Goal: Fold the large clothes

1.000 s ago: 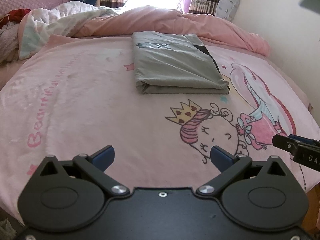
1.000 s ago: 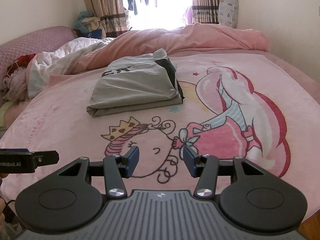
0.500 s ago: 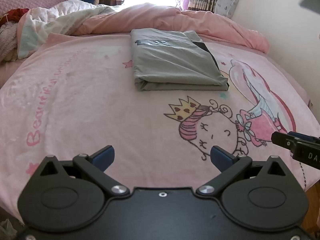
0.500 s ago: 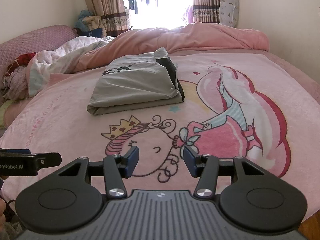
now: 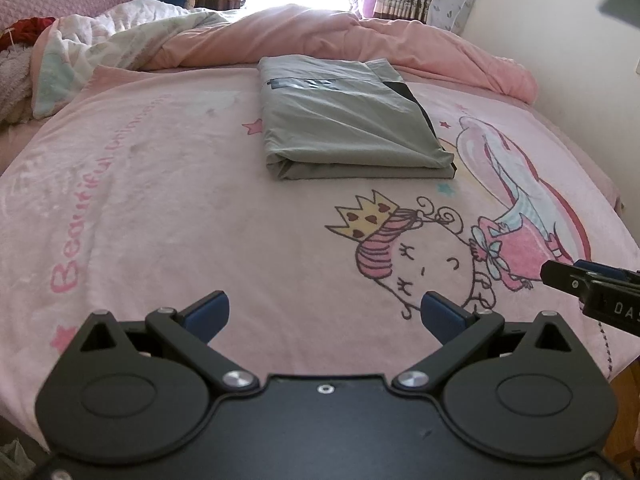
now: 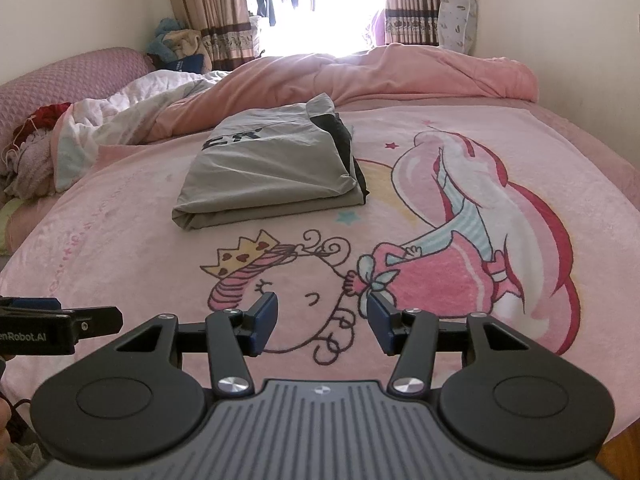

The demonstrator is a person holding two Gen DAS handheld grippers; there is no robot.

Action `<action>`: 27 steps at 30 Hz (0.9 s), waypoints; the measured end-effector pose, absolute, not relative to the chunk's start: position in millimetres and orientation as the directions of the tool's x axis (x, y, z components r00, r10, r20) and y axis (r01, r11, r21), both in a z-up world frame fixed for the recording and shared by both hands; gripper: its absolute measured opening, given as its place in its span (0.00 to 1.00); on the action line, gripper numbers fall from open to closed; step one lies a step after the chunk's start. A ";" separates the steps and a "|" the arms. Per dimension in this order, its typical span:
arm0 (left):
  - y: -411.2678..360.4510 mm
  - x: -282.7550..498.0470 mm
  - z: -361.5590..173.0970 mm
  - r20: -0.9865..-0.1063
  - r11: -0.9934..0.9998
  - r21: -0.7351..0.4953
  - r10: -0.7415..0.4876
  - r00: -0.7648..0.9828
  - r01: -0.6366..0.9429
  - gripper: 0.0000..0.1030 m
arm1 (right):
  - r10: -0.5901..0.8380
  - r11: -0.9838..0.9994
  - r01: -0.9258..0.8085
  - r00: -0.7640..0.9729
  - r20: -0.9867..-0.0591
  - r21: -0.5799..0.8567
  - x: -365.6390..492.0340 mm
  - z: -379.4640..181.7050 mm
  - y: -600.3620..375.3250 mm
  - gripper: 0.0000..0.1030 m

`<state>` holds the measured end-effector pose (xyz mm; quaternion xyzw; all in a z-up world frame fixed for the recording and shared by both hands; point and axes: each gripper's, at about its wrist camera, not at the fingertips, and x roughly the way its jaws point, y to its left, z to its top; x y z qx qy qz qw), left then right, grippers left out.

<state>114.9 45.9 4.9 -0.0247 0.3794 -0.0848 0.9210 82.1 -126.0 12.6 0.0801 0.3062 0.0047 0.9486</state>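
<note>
Over on the far left, a pink pillow (image 6: 76,76) sits at the head of the bed, with a white quilt (image 6: 132,108) crumpled beside it and a pink duvet (image 6: 400,76) bunched along the back under the bright window. Moving in, the left tongs (image 5: 324,312) hang low over the pink blanket (image 5: 160,208), blue pads set wide apart, nothing between them. Dead centre and well beyond both tools lies the grey garment (image 5: 344,120), folded into a neat rectangle, flat on the blanket, a dark layer peeking out along its right edge and dark lettering showing on top in the right view. Just in front of it, the crowned cartoon face (image 6: 280,276) printed on the blanket. Then the right tongs (image 6: 322,322), pads also parted though narrower, empty, poised above that print. Neither tool touches the garment. Far right, the pink cartoon figure (image 6: 460,248) sprawls across the blanket toward the wall.
</note>
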 end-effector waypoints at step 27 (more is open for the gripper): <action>40.9 118.5 4.7 -0.694 0.985 -0.104 -0.171 0.700 0.138 1.00 | 0.054 0.988 0.042 0.810 -0.584 0.150 85.8 11.7 -129.2 0.59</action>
